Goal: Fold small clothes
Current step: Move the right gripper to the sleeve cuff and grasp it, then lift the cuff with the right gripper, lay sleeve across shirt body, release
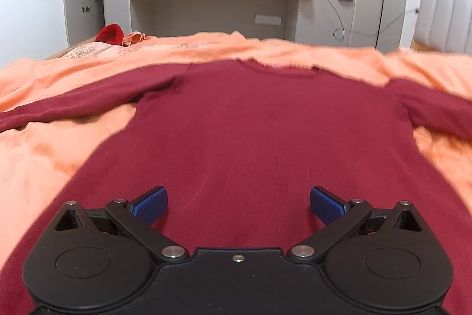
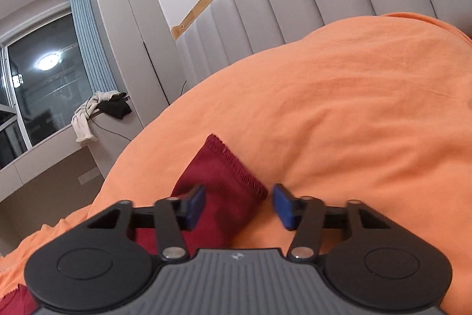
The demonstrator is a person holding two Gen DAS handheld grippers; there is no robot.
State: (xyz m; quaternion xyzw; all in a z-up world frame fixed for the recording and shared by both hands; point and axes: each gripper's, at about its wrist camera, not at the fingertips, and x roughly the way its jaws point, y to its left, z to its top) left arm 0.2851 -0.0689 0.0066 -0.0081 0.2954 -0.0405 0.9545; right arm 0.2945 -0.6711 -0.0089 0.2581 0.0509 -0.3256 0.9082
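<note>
Nothing folded yet: sweater flat on the bed; my left gripper wide, right gripper narrowed around the cuff, not pinching.

Both handheld grippers look like the same build, mostly matte black plastic. The left gripper has two big round housings with a faint circle on each lid, angled link arms pinned with shiny silver rivets, and a small brass-coloured screw dead centre on its plain black body. Its fingertips carry blue ribbed pads. The right gripper has the same round housings, rivets and blue pads, but its middle plate is grey with vertical ribbing and a tiny pale logo.
</note>
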